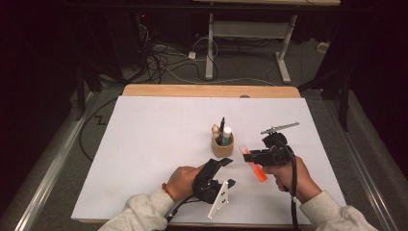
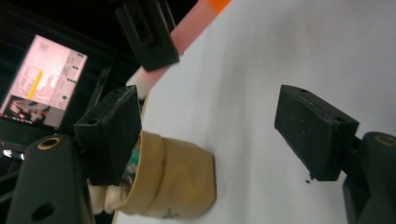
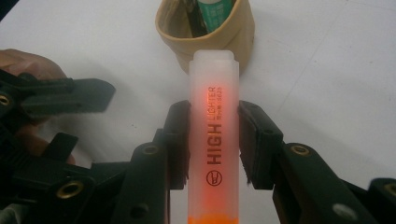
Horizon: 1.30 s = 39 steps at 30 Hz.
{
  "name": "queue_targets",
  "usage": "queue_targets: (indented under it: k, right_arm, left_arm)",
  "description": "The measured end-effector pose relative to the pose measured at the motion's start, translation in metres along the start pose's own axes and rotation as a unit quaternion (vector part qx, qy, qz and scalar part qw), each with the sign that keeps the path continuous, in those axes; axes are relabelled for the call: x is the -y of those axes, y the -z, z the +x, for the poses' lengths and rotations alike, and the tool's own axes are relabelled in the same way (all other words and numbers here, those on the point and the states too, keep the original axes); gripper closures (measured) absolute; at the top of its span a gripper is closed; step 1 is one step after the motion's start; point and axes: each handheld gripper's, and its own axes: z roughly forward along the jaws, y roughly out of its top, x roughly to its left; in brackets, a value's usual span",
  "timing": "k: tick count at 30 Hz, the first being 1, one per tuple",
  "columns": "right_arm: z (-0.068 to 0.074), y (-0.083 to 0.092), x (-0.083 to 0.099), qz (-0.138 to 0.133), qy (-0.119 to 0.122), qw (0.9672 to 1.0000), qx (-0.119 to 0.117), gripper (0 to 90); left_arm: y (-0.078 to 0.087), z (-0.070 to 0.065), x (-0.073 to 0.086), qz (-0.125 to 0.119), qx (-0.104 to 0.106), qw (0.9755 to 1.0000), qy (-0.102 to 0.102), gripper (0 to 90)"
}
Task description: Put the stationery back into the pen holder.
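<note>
1. Our right gripper (image 3: pixel 210 140) clamps its jaws on the orange highlighter (image 3: pixel 214 140), held above the bench (image 1: pixel 144 144) just beside the tan cup (image 1: pixel 223 146).
2. Our left gripper (image 2: pixel 219 121) has wide, empty jaws near that cup.

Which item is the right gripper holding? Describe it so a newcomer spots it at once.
On the white table top, look just right of the tan cup of pens near the middle. There the right gripper clamps a highlighter. It is the one translucent orange thing, printed HIGHLIGHTER, and lies outside the cup.
</note>
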Motion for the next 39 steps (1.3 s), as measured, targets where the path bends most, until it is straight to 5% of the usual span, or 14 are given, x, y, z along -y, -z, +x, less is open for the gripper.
queue_targets:
  k: [15, 21, 26, 33, 39]
  right_arm:
    - [0.013, -0.019, -0.022, 0.037, 0.011, 0.9992, -0.008, 66.9]
    - [0.020, -0.025, -0.027, 0.048, 0.015, 0.9987, -0.011, 66.9]
    - [0.030, -0.029, -0.030, 0.053, 0.025, 0.9981, -0.020, 66.9]
    - [0.033, -0.032, -0.029, 0.060, 0.030, 0.9975, -0.020, 66.6]
    - [0.031, -0.032, -0.028, 0.056, 0.026, 0.9978, -0.025, 60.5]
  left_arm:
    - [-0.016, -0.010, -0.012, -0.016, -0.043, 0.9954, -0.085, 35.2]
    - [-0.021, -0.013, -0.013, -0.009, -0.068, 0.9918, -0.108, 44.0]
    - [-0.025, -0.018, -0.013, 0.004, -0.092, 0.9860, -0.139, 55.7]
    - [-0.021, -0.015, -0.013, 0.000, -0.104, 0.9829, -0.152, 70.3]
    - [-0.015, -0.012, -0.012, -0.009, -0.109, 0.9838, -0.142, 72.3]
